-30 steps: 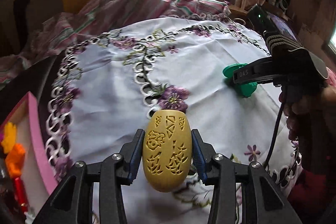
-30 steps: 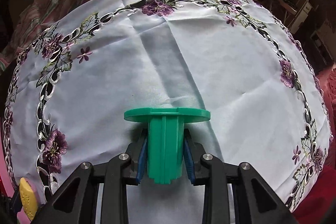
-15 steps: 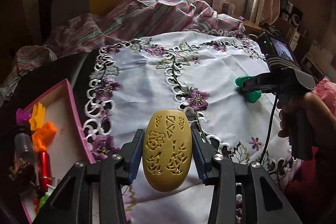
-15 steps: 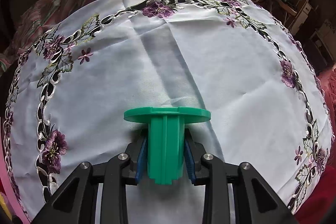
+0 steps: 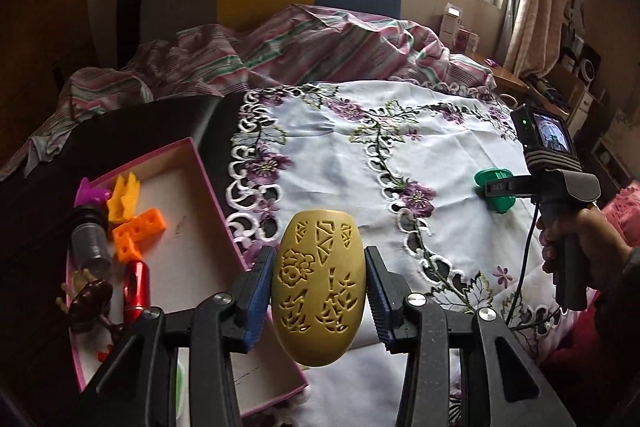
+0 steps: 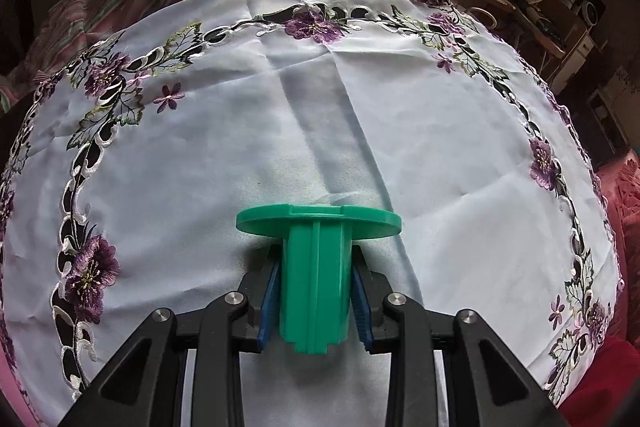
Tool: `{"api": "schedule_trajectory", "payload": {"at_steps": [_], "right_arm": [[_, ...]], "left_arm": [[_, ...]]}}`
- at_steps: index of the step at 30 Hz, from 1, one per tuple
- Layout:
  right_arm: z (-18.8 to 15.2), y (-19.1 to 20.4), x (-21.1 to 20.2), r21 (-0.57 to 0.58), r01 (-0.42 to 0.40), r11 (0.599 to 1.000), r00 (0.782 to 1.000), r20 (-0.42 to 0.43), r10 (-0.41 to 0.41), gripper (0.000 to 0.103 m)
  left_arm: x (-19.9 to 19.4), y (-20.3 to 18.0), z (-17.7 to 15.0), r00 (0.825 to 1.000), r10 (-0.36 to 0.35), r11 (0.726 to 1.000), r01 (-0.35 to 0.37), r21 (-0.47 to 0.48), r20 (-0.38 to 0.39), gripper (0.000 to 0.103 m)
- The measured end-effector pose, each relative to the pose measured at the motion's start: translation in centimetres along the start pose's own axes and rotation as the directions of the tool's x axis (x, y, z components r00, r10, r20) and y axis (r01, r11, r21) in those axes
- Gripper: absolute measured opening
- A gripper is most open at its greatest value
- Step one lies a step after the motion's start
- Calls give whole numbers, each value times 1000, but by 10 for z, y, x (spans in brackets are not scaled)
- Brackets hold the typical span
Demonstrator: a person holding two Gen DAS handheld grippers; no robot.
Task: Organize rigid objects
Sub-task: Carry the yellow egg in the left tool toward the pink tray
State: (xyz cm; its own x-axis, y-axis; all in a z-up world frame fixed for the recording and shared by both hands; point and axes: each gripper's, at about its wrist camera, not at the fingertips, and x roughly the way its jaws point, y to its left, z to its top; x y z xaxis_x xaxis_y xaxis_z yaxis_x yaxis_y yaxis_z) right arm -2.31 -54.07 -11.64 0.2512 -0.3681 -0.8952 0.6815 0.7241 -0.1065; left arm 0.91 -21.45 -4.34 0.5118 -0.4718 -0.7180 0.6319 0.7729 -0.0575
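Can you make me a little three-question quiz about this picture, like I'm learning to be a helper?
1. True or false: the left gripper is shut on the yellow carved egg.
2. What does the right gripper hold? A) a red tube B) the green flanged piece C) nothing
3. Fill in: the pink tray, which already holds the orange blocks, lies on the ____ side of the white embroidered cloth in the left wrist view.

Key: 1 true. 2 B. 3 left.
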Motion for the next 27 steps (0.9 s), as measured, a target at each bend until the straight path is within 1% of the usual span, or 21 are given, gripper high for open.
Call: {"api": "schedule_trajectory", "payload": {"at_steps": [6,15,27], "right_arm": [[-3,6,-1,-53,37,998,999,26,-36,30],[-5,11,-2,-91,72,993,996,51,-67,30],[-7,14,-2,-110,93,990,994,65,-86,30]], "left_arm": [[-7,23,-7,999,33,998,-33,-47,-2,44],[-13,57,-15,997,77,989,-78,-123,-8,44],[-17,101,-31,995,88,970,-95,-226,-41,44]]}}
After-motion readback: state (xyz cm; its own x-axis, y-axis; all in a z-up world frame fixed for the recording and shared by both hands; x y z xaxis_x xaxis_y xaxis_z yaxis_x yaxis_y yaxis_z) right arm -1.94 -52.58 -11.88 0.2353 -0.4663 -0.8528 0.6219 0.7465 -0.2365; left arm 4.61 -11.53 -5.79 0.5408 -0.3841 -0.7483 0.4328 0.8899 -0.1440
